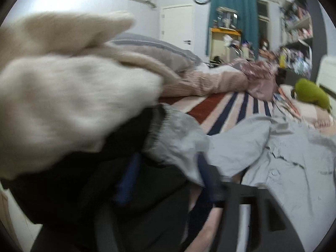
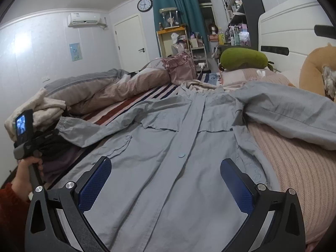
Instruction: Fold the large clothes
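A large light blue button shirt (image 2: 168,157) lies spread front-up on the bed, sleeves out to both sides. My right gripper (image 2: 166,176) is open, its blue pads (image 2: 237,187) apart just above the shirt's lower front. My left gripper (image 1: 168,174) is at the left sleeve's elastic cuff (image 1: 174,134); the view is blurred and the cuff lies between its blue pads (image 1: 126,178), so the grip is unclear. The left gripper's body also shows in the right wrist view (image 2: 25,138), held by a hand beside the cuff (image 2: 67,124).
A pile of cream knitwear (image 1: 63,96) and dark clothes (image 2: 54,145) sits at the bed's left edge. A rumpled duvet (image 2: 109,90), pink bag (image 2: 180,67), green plush (image 2: 243,59) and pink knit blanket (image 2: 294,168) lie around the shirt. The striped sheet (image 1: 226,109) shows beyond.
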Demonstrator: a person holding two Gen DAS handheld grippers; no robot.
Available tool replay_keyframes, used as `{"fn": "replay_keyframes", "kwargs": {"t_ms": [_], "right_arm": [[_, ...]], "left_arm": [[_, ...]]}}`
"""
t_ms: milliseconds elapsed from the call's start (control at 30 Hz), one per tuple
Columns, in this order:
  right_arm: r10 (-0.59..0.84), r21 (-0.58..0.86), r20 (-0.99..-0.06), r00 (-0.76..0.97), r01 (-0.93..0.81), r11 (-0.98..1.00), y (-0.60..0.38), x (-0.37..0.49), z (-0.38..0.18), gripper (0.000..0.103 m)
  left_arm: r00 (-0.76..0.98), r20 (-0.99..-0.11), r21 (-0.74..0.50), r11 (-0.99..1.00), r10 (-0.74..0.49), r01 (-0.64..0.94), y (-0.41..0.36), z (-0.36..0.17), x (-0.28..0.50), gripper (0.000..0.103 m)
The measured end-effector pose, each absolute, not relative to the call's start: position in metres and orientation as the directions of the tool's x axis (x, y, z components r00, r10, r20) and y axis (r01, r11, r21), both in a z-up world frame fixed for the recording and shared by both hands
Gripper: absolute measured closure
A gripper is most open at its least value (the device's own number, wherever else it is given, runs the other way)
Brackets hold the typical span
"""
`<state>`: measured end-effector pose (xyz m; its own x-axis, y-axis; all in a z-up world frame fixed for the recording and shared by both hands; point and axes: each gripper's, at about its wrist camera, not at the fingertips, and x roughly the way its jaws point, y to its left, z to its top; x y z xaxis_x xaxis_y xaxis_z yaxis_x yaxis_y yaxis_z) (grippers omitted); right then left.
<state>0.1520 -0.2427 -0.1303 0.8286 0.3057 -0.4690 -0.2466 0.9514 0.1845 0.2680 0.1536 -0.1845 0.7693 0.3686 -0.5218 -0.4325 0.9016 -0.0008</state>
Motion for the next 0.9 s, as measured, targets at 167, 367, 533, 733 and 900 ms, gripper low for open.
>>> {"fn": "replay_keyframes", "kwargs": {"t_ms": [167,367,533,733,900], "right_arm": [[0.305,0.185,-0.467,0.830,-0.245,0.952,-0.247,0.151,-0.131,0.000],[0.303,0.211,-0.474,0.827,-0.227,0.951,-0.254,0.149,-0.135,0.000],[0.308,0.218,-0.469,0.828,-0.229,0.949,-0.254,0.146,-0.135,0.000],[0.315,0.209,-0.466,0.827,-0.243,0.947,-0.247,0.145,-0.130,0.000],[0.317,0.214,-0.473,0.822,-0.242,0.946,-0.247,0.142,-0.131,0.000]], "left_arm": [[0.712,-0.552,0.067,0.873,0.435,-0.482,0.151,-0.194,0.294,0.044],[0.733,-0.559,0.040,0.895,0.388,-0.443,0.156,-0.191,0.290,0.093],[0.839,-0.506,-0.125,0.946,0.198,-0.298,0.155,-0.176,0.271,0.095],[0.891,-0.453,-0.205,0.970,0.022,-0.128,0.144,-0.157,0.250,0.095],[0.880,-0.415,-0.265,0.956,-0.230,0.125,0.105,-0.148,0.241,0.095]]}}
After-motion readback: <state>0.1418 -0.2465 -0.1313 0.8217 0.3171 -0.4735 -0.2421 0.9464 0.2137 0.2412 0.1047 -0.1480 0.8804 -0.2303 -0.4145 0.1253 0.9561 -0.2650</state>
